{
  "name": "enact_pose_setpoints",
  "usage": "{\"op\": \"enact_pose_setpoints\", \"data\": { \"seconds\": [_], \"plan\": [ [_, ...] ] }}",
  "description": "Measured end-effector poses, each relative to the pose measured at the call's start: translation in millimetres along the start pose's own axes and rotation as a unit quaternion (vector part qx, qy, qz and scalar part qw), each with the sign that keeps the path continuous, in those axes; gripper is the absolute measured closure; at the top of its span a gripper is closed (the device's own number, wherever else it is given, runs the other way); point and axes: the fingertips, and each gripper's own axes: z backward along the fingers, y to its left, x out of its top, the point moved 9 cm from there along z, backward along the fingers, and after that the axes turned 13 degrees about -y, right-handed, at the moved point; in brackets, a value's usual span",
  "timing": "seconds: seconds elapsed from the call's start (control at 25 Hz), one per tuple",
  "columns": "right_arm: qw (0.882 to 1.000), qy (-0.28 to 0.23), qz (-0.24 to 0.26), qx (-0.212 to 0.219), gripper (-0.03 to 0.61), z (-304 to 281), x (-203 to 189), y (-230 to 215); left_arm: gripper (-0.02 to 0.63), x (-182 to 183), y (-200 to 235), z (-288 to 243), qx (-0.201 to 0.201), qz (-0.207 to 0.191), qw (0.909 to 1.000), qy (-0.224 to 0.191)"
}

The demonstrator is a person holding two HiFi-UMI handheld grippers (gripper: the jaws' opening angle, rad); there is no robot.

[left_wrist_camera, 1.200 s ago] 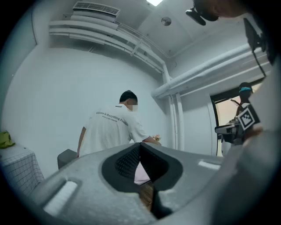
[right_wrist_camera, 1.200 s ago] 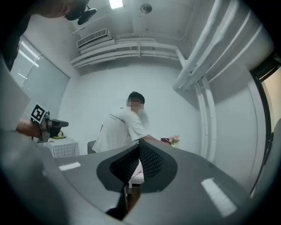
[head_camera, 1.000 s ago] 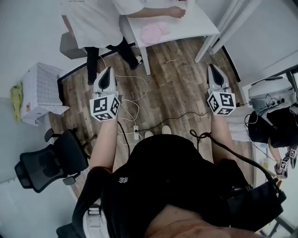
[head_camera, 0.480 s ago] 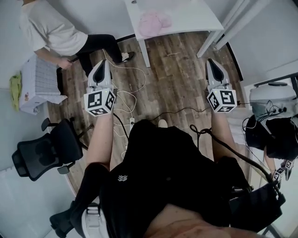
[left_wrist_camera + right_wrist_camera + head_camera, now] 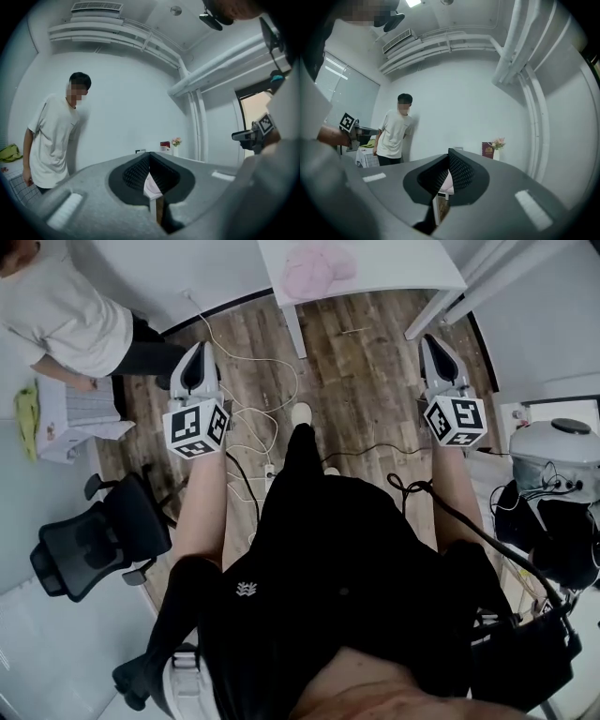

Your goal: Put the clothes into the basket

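Since the earlier frames the wearer had stepped toward the white table (image 5: 403, 263): it sat larger and nearer in the head view, and a shoe (image 5: 301, 413) was mid-stride just short of it. The bystander in the white shirt (image 5: 56, 315) had left the table and gone well to its left, bending over the white grid-patterned basket (image 5: 80, 409).

Pink clothes (image 5: 317, 268) lay bunched on the table's near-left part, untouched. Same pink heap showed through the notch under the jaws in both gripper views.

Left gripper (image 5: 198, 360) was short of the table's left leg, jaws pressed together, nothing in them (image 5: 149, 157). Right gripper (image 5: 435, 348) was short of the table's right leg, also closed and empty (image 5: 449, 152). Both pointed at the table.

Read: approach phase only, no pickup yet. The closer position meant the clothes were probably almost in reach. Jaws would need to open before any grab. The basket was far left of the table, so a carry across would follow, and the bystander stood right at it, a possible obstruction. Cables (image 5: 253, 442) trailed on the floor below the table, a trip risk.
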Motion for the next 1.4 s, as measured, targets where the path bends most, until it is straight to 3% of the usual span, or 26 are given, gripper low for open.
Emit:
{"op": "enact_pose_setpoints", "data": {
  "seconds": [0.2,0.8,1.0,1.4],
  "plan": [
    [1.0,0.005,0.016,-0.017,0.58,-43,12,0,0.614,2,29,-58,-0.025,0.011,0.9995,-0.012],
    [0.997,0.031,0.023,-0.059,0.58,-263,-28,-46,0.614,-64,123,-293,-0.073,0.032,0.9968,0.003],
    [0.997,0.032,0.029,-0.068,0.58,-303,-33,-61,0.615,-72,130,-350,-0.083,0.034,0.9959,-0.007],
    [0.998,0.046,0.026,-0.038,0.58,-375,-55,-105,0.614,-101,119,-423,-0.082,0.043,0.9955,0.02]
  ]
}}
